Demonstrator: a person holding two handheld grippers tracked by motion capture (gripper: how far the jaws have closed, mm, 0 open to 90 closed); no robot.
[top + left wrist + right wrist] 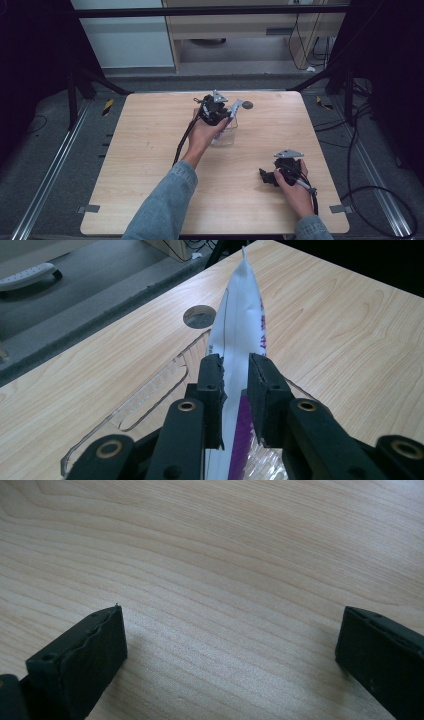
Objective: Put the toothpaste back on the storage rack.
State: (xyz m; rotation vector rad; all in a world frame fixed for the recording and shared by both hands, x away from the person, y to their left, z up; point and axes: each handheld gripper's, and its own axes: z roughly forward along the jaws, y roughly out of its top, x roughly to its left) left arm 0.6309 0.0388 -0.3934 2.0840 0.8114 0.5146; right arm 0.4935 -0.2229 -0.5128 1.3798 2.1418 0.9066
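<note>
While the left gripper [235,372] is clamped on a white-and-purple pouch [240,325] above the clear plastic container [225,134] at upper centre, lowering it straight seems wise, the right gripper [230,645] standing apart over the surface [225,545].

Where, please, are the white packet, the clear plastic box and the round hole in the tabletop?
white packet [239,315], left gripper view, on its upper white face above the jaws.
clear plastic box [150,390], left gripper view, on its left wall.
round hole [199,317], left gripper view, on its grey middle.
</note>
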